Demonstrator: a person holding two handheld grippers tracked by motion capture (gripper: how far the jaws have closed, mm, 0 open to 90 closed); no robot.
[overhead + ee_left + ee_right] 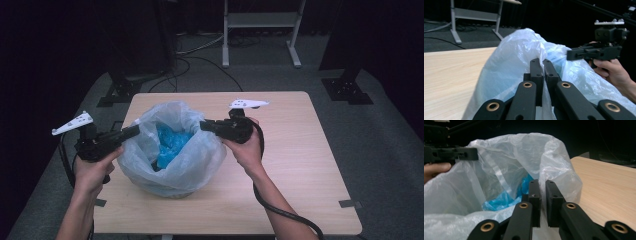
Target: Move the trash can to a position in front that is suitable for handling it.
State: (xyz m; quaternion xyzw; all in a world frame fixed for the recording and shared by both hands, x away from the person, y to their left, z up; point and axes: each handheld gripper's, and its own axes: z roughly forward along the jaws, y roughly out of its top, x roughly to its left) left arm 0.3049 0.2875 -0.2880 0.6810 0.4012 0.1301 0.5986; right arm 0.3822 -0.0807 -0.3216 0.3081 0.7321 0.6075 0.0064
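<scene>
A thin, half-clear plastic bag [172, 155] stands open near the middle of the wooden worktop [300, 165], a little to the left, with crumpled blue material [170, 142] inside it. The left claw [134, 131] is closed on the left side of the bag's rim, and the film is pinched between its jaws. The right claw [204, 125] is at the opposite side of the rim; its jaws are nearly together, with the bag's edge caught between them.
</scene>
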